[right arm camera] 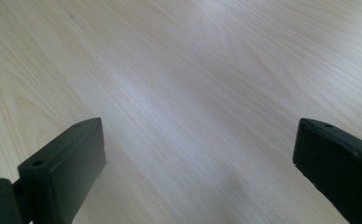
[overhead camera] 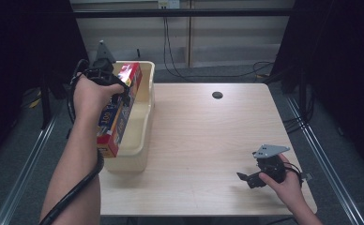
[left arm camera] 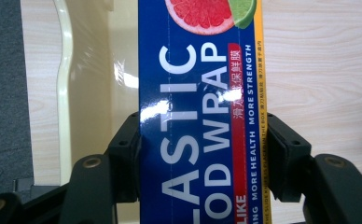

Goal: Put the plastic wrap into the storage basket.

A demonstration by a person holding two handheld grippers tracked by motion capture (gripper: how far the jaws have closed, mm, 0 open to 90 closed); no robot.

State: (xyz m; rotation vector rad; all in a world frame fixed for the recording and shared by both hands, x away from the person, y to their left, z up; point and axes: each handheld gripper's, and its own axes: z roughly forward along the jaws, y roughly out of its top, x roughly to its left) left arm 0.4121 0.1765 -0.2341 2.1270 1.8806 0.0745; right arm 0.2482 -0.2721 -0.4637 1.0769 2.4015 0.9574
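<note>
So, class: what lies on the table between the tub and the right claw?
Nothing: in the high view the table is bare wood between the tub and the right claw.

Item under handling: 1 long, narrow cardboard box of plastic food wrap (overhead camera: 119, 110), blue on its broad face with red ends and an orange-yellow edge strip. White lettering reads "PLASTIC FOOD WRAP"; a cut grapefruit and a lime are printed at one end (left arm camera: 200, 112). Box is closed and undamaged as far as visible. It is held clear of the table, tilted, far end higher, over the cream plastic tub (overhead camera: 140, 140) at the table's left edge. Its near end overhangs the tub's near-left rim.
</note>
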